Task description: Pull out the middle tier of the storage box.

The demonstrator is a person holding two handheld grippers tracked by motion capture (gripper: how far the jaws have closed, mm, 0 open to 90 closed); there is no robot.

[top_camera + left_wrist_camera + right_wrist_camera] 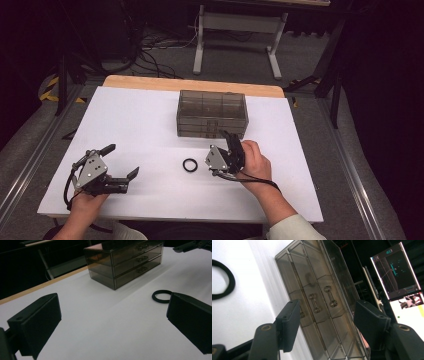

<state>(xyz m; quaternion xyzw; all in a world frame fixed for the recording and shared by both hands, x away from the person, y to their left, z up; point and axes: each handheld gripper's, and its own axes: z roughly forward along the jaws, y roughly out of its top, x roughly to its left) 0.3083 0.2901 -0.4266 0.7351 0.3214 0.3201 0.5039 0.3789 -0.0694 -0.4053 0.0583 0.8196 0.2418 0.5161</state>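
Note:
A smoky clear drawer box (212, 113) with three drawers stands at the back middle of the white table top (135, 115). A black ring (184, 165) lies flat in front of it. My right gripper (229, 137) is rolled on its side just before the box's front right, with its jaws open and pointing at the drawer fronts. In the right gripper view the drawer handles (314, 303) sit beyond the gap of that gripper (328, 306), and nothing is between the pads. My left gripper (120, 161) rests at the front left, wide open and empty, facing the ring (156, 298) and the box (125, 262).
A wooden table edge (190, 82) runs behind the white sheet. Cables and a grey stand's legs (200, 45) lie on the floor beyond. A lit screen (395, 270) glows far behind the box. Bare white surface lies between the two grippers.

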